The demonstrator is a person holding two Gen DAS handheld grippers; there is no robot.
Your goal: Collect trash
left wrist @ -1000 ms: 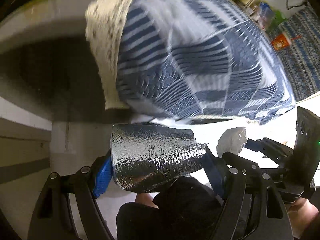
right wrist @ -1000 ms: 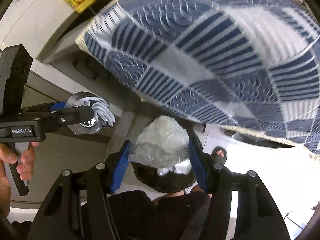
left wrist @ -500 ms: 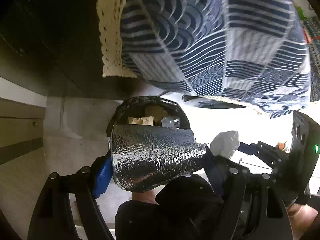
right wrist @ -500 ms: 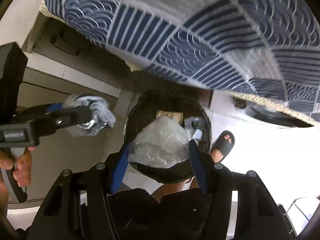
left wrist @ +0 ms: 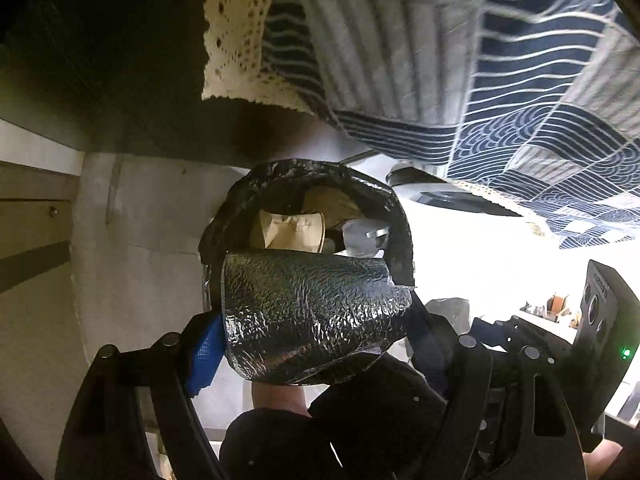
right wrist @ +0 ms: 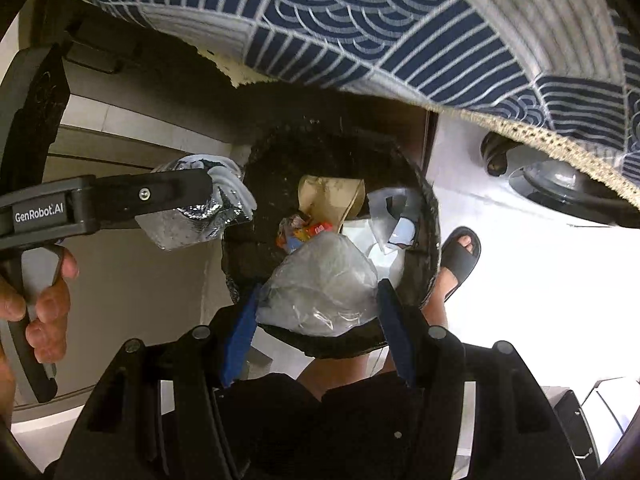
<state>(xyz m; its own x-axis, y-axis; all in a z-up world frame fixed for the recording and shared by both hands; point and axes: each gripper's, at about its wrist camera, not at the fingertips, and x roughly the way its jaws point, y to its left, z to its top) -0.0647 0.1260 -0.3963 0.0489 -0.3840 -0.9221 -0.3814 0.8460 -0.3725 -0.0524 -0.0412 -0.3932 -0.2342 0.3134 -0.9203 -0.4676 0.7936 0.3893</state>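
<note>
A crumpled foil wrapper [left wrist: 316, 316] was clamped in the left gripper [left wrist: 312, 332] beside the rim of a black-lined trash bin [right wrist: 430, 216]. A clear plastic bag [right wrist: 320, 288] was gripped by the right gripper [right wrist: 316, 320], directly above the bin's opening, under a blue patterned cloth [right wrist: 380, 28].

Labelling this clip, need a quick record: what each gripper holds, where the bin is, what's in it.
left gripper: shut on foil bag
right gripper: shut on clear plastic wad
bin: black-lined, on floor below both grippers, partly under blue patterned tablecloth
bin contents: paper cup, coloured wrapper, white scraps
trash status: both pieces above bin, not dropped
</note>
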